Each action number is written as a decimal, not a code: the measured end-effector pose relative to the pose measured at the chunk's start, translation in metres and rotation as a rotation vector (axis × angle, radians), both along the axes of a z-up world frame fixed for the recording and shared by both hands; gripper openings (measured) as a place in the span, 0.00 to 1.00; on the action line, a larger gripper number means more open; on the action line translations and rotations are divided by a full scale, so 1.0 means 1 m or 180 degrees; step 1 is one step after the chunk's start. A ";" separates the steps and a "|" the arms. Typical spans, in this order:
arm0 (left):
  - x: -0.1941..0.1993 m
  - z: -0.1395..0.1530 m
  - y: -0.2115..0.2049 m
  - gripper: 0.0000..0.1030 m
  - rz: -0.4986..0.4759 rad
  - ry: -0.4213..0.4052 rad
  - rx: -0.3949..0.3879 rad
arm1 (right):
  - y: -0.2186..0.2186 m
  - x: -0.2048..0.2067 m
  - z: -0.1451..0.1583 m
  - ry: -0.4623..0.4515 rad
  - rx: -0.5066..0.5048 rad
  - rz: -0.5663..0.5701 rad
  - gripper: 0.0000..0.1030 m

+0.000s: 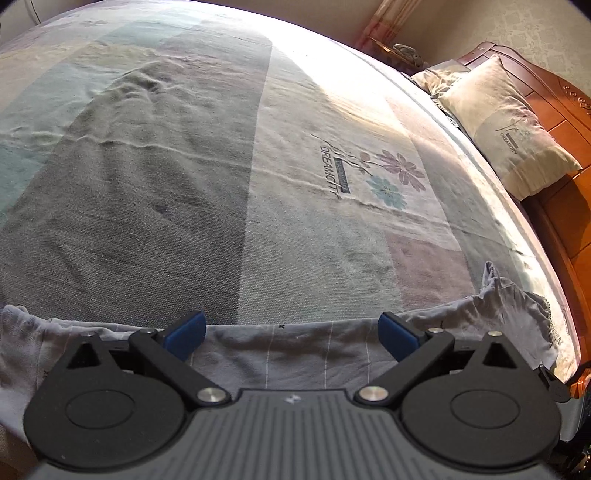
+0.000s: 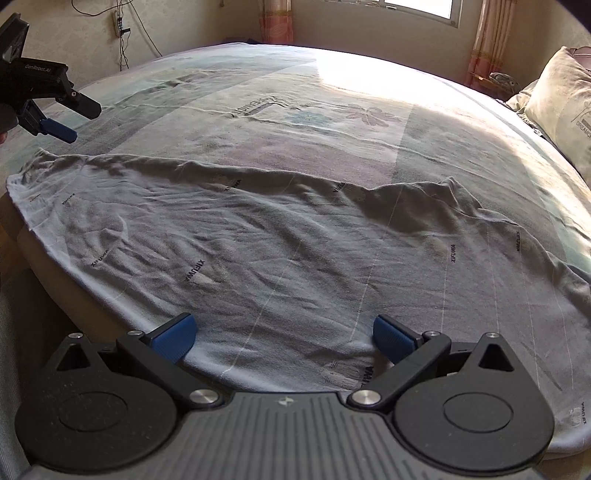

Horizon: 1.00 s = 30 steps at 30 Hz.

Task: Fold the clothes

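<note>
A grey garment [image 2: 258, 251] with thin white lines and small printed logos lies spread flat along the near edge of the bed. Its far edge is rumpled into a ridge. My right gripper [image 2: 284, 336] hovers open over its near hem, blue pads wide apart and holding nothing. In the left wrist view the same garment [image 1: 295, 354] shows as a strip under my left gripper [image 1: 291, 330], which is also open and empty. From the right wrist view the left gripper [image 2: 72, 122] is seen at the far left, above the garment's left corner.
The bed sheet [image 1: 221, 184] has grey, green and pink panels with a flower print. A pillow [image 1: 506, 122] leans on the wooden headboard [image 1: 554, 110] at right. Sunlight glares on the far side below a window [image 2: 421, 7]. Cables hang on the wall [image 2: 122, 37].
</note>
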<state>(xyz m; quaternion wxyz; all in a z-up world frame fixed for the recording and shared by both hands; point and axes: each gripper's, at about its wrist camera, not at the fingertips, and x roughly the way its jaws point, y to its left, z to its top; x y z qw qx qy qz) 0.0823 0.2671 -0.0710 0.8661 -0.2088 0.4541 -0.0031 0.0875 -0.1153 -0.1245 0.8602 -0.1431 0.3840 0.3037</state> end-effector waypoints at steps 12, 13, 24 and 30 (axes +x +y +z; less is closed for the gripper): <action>-0.053 -0.017 0.051 0.96 0.0380 0.0120 -0.0155 | 0.000 0.000 0.000 0.0001 -0.0001 -0.0006 1.00; -0.051 -0.015 0.054 0.96 0.0371 0.0052 -0.0227 | 0.000 0.000 0.000 0.0003 -0.0004 -0.0011 1.00; -0.016 -0.037 0.070 0.96 0.0634 -0.0075 -0.0334 | 0.002 0.001 0.001 0.0017 -0.0025 -0.0048 1.00; -0.022 -0.012 0.061 0.96 0.0376 -0.0182 -0.0421 | 0.003 0.001 0.000 0.0019 -0.0029 -0.0055 1.00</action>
